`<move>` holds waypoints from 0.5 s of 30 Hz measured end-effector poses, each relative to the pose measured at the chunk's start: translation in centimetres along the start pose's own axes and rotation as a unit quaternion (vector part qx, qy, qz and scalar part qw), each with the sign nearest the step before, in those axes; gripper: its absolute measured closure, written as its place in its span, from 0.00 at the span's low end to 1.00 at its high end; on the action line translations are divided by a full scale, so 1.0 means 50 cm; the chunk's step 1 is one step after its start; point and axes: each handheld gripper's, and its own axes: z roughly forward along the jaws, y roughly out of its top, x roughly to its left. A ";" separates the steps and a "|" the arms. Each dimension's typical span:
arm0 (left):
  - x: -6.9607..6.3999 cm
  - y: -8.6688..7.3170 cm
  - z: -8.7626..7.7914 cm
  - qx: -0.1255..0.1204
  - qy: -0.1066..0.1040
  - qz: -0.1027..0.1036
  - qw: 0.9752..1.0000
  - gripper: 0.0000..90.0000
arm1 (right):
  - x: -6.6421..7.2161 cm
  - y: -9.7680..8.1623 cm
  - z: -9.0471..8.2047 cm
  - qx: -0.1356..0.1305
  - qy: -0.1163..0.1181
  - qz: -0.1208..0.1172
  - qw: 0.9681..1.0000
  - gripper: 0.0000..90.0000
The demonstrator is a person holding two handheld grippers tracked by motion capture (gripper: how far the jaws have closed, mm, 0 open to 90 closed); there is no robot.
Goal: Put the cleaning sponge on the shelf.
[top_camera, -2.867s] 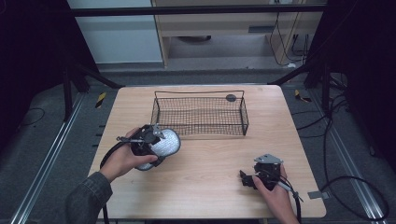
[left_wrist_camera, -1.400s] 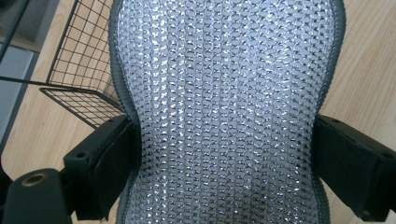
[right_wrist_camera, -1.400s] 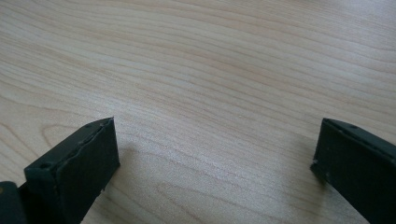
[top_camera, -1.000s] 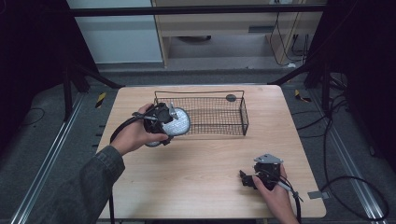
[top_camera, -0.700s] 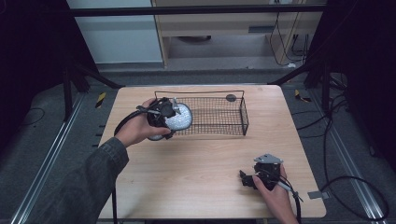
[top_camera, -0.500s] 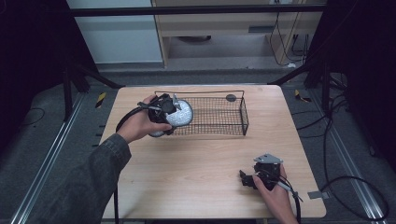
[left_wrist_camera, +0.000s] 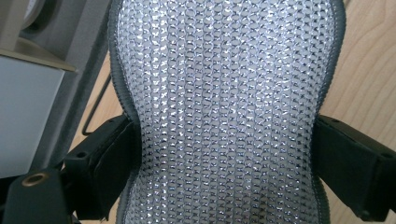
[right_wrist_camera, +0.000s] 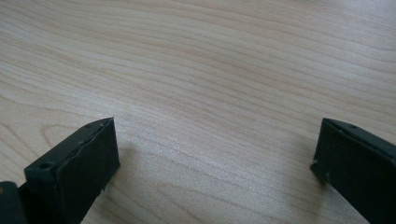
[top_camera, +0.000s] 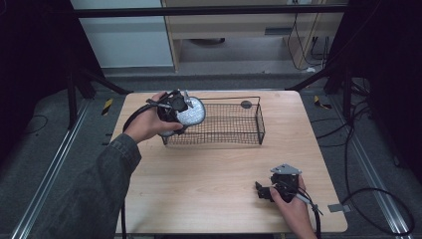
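A silver mesh scouring pad (top_camera: 191,112) with a grey edge is pinched at its waist by my left gripper (top_camera: 175,110), held over the near left corner of the black wire basket (top_camera: 260,122). In the left gripper view the pad (left_wrist_camera: 224,107) bulges above both black jaws, which press into its sides. My right gripper (top_camera: 263,190) rests on the table near the front right, jaws wide apart over bare wood. The right gripper view has nothing between the two fingers (right_wrist_camera: 74,168).
A small dark round object (top_camera: 246,104) lies at the basket's far side. The wooden table (top_camera: 209,179) stretches bare between the basket and the right hand. Cables trail on the floor at right.
My left gripper has carried the pad from the table's left part up and forward to the basket's left corner. The right gripper has stayed put.
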 end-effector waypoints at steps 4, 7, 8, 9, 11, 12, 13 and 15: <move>0.007 0.002 0.000 -0.007 0.004 0.003 1.000 0.11 | 0.000 0.000 0.000 0.000 0.001 0.000 1.000 0.00; 0.011 0.004 -0.003 -0.005 0.008 0.007 1.000 0.11 | 0.000 0.000 0.000 0.000 0.002 0.000 1.000 0.00; 0.011 0.005 -0.005 -0.005 0.009 0.010 1.000 0.11 | 0.000 0.000 0.000 0.000 0.002 0.000 1.000 0.00; 0.011 0.006 -0.006 -0.008 0.011 0.012 1.000 0.11 | 0.000 0.000 0.000 0.000 0.002 0.000 1.000 0.00; 0.013 0.008 -0.010 -0.011 0.015 0.017 1.000 0.11 | 0.000 0.000 0.001 -0.001 0.002 0.000 1.000 0.00; 0.013 0.010 -0.012 -0.011 0.017 0.019 1.000 0.11 | 0.000 0.000 0.001 -0.001 0.003 0.000 1.000 0.00; 0.014 0.011 -0.014 -0.010 0.018 0.024 1.000 0.11 | 0.000 0.000 0.001 -0.001 0.003 0.000 1.000 0.00; 0.015 0.013 -0.015 -0.011 0.021 0.031 0.999 0.11 | 0.000 0.000 0.001 -0.001 0.003 0.000 1.000 0.00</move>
